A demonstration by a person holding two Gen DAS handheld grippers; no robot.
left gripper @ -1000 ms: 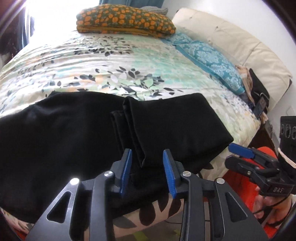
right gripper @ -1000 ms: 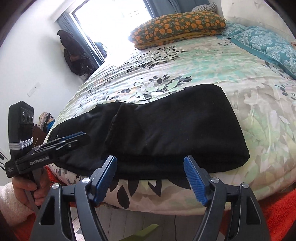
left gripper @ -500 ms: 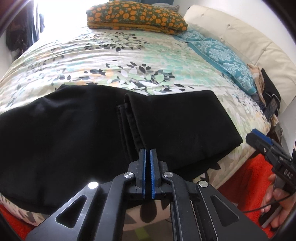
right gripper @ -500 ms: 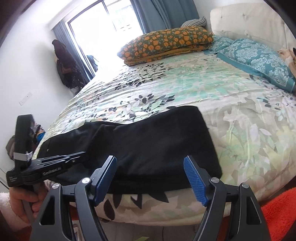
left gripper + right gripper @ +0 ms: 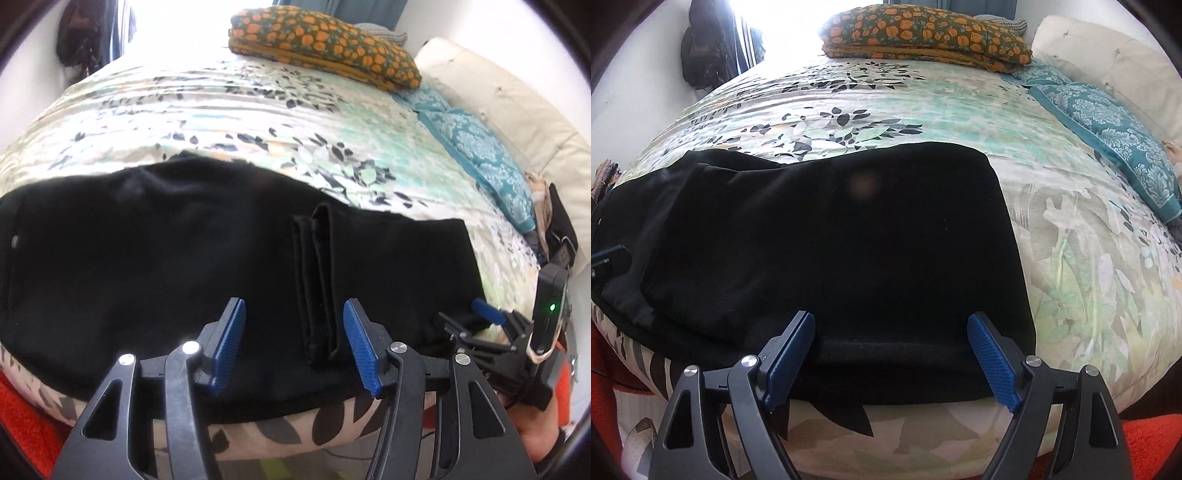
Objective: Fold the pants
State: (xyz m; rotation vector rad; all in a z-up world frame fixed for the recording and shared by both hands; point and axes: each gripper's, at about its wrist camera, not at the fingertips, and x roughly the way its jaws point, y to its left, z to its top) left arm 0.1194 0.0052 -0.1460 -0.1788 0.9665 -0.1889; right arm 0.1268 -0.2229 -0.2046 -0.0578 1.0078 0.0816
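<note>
Black pants [image 5: 147,251] lie across the near edge of the bed, with the right part folded over so its hem edges [image 5: 317,280] sit near the middle. My left gripper [image 5: 295,347] is open just above the near edge of the pants, its jaws either side of the folded hems. My right gripper [image 5: 890,358] is open at the near edge of the folded part [image 5: 849,240], holding nothing. It also shows at the right of the left wrist view [image 5: 491,325].
The bed has a floral quilt [image 5: 923,103]. An orange-patterned pillow [image 5: 923,33] lies at the far side, teal pillows [image 5: 1115,136] by the cream headboard [image 5: 498,107] on the right. Red rug [image 5: 1145,443] on the floor below. Dark clothes [image 5: 705,51] hang at the far left.
My left gripper closed half a second ago and has now opened again, shifting left along the pants. My right gripper stayed open and moved closer to the pants' edge.
</note>
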